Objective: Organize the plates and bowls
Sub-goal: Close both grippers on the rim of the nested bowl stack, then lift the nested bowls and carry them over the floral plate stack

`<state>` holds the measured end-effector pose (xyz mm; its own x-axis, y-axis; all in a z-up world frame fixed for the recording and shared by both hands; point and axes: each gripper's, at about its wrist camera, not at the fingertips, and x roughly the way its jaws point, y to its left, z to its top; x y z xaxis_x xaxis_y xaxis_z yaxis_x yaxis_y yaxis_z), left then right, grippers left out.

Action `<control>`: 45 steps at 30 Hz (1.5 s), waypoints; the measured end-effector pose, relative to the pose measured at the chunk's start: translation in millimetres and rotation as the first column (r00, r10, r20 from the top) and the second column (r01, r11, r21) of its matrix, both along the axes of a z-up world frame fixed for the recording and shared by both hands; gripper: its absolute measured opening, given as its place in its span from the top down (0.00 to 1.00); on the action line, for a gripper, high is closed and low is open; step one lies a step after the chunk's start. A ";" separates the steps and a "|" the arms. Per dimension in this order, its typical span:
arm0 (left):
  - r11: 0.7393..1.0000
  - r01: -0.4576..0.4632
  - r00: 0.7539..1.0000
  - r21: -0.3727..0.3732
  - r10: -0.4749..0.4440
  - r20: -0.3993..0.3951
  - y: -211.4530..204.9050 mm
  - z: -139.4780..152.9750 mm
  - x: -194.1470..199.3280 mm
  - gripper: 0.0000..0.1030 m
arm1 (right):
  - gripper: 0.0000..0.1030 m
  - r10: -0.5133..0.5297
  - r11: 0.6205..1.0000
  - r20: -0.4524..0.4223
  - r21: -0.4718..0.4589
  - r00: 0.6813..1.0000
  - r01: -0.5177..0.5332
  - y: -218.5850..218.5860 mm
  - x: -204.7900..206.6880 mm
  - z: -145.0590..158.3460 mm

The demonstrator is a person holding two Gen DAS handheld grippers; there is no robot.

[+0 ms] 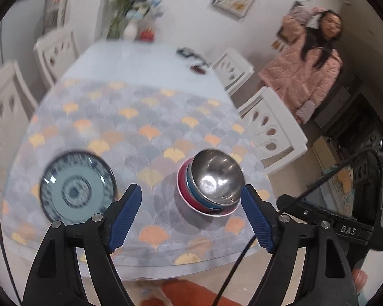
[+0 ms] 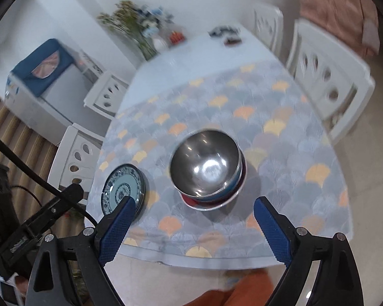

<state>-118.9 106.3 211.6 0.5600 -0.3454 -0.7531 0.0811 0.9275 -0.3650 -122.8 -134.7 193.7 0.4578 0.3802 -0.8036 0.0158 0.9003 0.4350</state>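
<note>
A: Starting at the left; stack of plates (image 1: 76, 187), blue-and-white pattern, glazed, lying flat on the bench (image 1: 145, 117) near its front-left part; looks like several nested, edges showing in the right wrist view (image 2: 123, 188).

B: Handling?

A: Ceramic by the look; stiff, heavy for its size, brittle, slick glaze; I'd take the rim from the side, one pad under the lip, one on top; a stack lifted by the top plate alone would leave the rest behind.

B: Middle?

A: Left tool (image 1: 191, 199) spread wide, nothing between the pads; it hangs over the front edge, the bowl stack just beyond its right pad.

B: The bowls?

A: Steel bowl (image 1: 215, 176) on top, nested in a blue one, then a red-and-white one; standing right of the plates, well apart from them; the steel is light, rigid, very slippery; the rim is the only hold, one pad inside, one outside; a pinch could tip the pile.

B: Right tool?

A: Right tool (image 2: 194, 219) also spread, empty; bowls ahead of its gap, not touched.
</note>
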 end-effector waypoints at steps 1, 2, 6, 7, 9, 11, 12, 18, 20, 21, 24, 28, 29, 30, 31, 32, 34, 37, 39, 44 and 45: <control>1.000 -0.014 0.999 -0.017 0.014 -0.029 0.6 -8.9 6.2 0.24 | 0.10 -0.001 1.000 -0.015 0.010 1.000 0.001 -3.1 3.7 -4.9; 0.999 -0.028 0.998 -0.035 0.026 -0.054 2.0 -17.4 11.9 0.24 | 0.10 0.001 1.000 -0.035 0.017 0.999 0.000 -7.1 9.7 -12.4; 0.989 -0.097 0.987 -0.107 0.082 -0.141 5.3 -50.6 35.4 0.26 | 0.10 0.031 0.999 -0.070 -0.004 0.997 -0.032 -12.7 38.1 -35.3; 0.988 -0.106 0.984 -0.112 0.088 -0.158 3.4 -57.9 42.7 0.26 | 0.10 0.033 0.999 -0.073 -0.016 0.997 -0.034 -13.9 43.8 -39.5; 0.988 -0.105 0.981 -0.112 0.085 -0.173 -3.8 -67.7 53.0 0.26 | 0.10 0.039 0.998 -0.089 -0.040 0.995 -0.043 -15.6 60.3 -55.2; 0.991 -0.095 0.979 -0.095 0.076 -0.191 -16.1 -78.5 63.8 0.26 | 0.10 0.044 0.998 -0.117 -0.037 0.992 -0.049 -20.1 75.1 -72.8; 0.992 -0.090 0.977 -0.088 0.070 -0.200 -22.0 -84.1 68.7 0.26 | 0.10 0.047 0.998 -0.130 -0.032 0.990 -0.052 -22.2 79.3 -79.2; 0.995 -0.088 0.959 -0.055 0.070 -0.274 -40.1 -123.1 92.2 0.44 | 0.14 0.109 0.994 -0.176 0.006 0.978 -0.110 -27.4 106.5 -116.9; 0.994 -0.088 0.953 -0.061 0.066 -0.296 -41.2 -132.8 95.6 0.50 | 0.17 0.127 0.992 -0.185 0.018 0.975 -0.126 -28.1 110.7 -125.6; 0.993 -0.093 0.950 -0.072 0.067 -0.304 -40.4 -136.6 96.5 0.52 | 0.21 0.134 0.991 -0.190 0.028 0.973 -0.131 -29.2 112.1 -129.9; 0.988 -0.116 0.943 -0.105 0.076 -0.325 -36.9 -145.9 98.9 0.56 | 0.28 0.148 0.989 -0.217 0.055 0.965 -0.140 -33.4 118.1 -142.9; 0.981 -0.133 0.930 -0.140 0.074 -0.360 -35.2 -157.2 101.6 0.56 | 0.30 0.164 0.985 -0.247 0.099 0.955 -0.143 -37.8 125.0 -158.3; 0.979 -0.138 0.927 -0.152 0.074 -0.367 -34.2 -159.6 101.8 0.56 | 0.31 0.176 0.982 -0.256 0.118 0.951 -0.150 -37.9 127.5 -164.2; 0.975 -0.148 0.923 -0.166 0.076 -0.377 -33.5 -162.6 102.4 0.56 | 0.33 0.183 0.979 -0.266 0.134 0.946 -0.152 -38.4 128.9 -168.9; 0.970 -0.158 0.919 -0.184 0.077 -0.386 -32.6 -165.4 102.8 0.56 | 0.34 0.192 0.975 -0.270 0.163 0.944 -0.152 -39.6 129.5 -172.1; 0.967 -0.164 0.918 -0.196 0.076 -0.390 -32.0 -166.5 102.2 0.56 | 0.34 0.200 0.968 -0.279 0.204 0.939 -0.145 -40.8 130.0 -176.9; 0.964 -0.171 0.916 -0.204 0.079 -0.394 -32.6 -167.9 101.0 0.57 | 0.39 0.210 0.961 -0.271 0.235 0.939 -0.147 -41.0 128.6 -179.5; 0.965 -0.160 0.921 -0.207 0.070 -0.384 -36.7 -167.0 100.6 0.64 | 0.43 0.231 0.950 -0.250 0.267 0.940 -0.162 -38.1 126.1 -179.7; 0.973 -0.147 0.926 -0.178 0.072 -0.370 -40.8 -163.7 99.4 0.64 | 0.43 0.233 0.952 -0.244 0.256 0.942 -0.169 -36.9 125.2 -178.6; 0.987 -0.117 0.944 -0.109 0.076 -0.322 -50.3 -148.4 93.9 0.65 | 0.43 0.234 0.957 -0.218 0.222 0.947 -0.186 -35.0 119.2 -170.7; 0.987 -0.118 0.945 -0.110 0.077 -0.318 -49.4 -145.5 93.4 0.65 | 0.43 0.225 0.959 -0.224 0.223 0.948 -0.175 -36.3 118.9 -168.6</control>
